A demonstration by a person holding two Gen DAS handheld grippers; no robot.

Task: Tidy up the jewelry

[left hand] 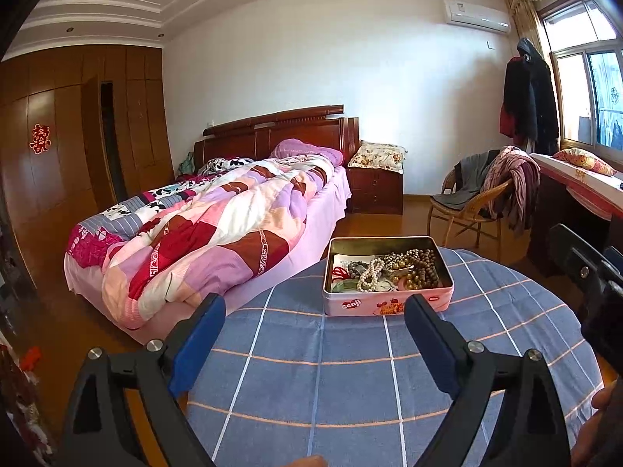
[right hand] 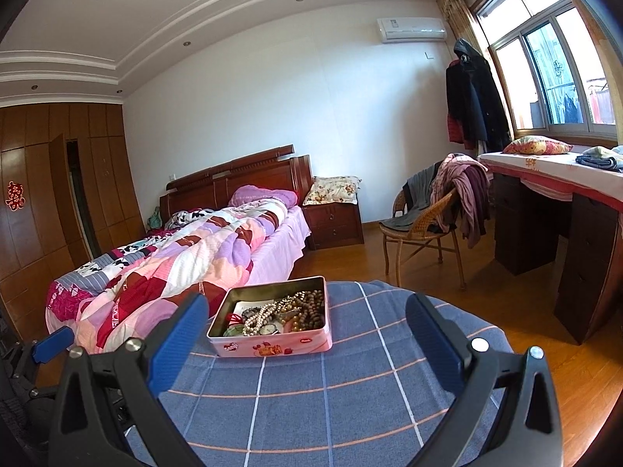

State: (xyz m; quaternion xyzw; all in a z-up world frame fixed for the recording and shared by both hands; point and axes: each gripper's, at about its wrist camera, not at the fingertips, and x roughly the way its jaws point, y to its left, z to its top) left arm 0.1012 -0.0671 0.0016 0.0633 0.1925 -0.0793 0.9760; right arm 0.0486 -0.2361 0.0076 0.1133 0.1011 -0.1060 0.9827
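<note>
Left gripper [left hand: 313,329] and right gripper [right hand: 307,330]: both spread wide, empty, held back above the checked cloth [left hand: 350,369], aimed at the tin [left hand: 387,305]. Beads and pearls [left hand: 389,270] heaped inside, tangled in 1 pile, probably for easy reach.

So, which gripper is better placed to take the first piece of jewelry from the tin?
Probably the left gripper: the tin lies almost centred just beyond its open fingers. For the right gripper, also open, the tin sits off toward its left finger.
</note>
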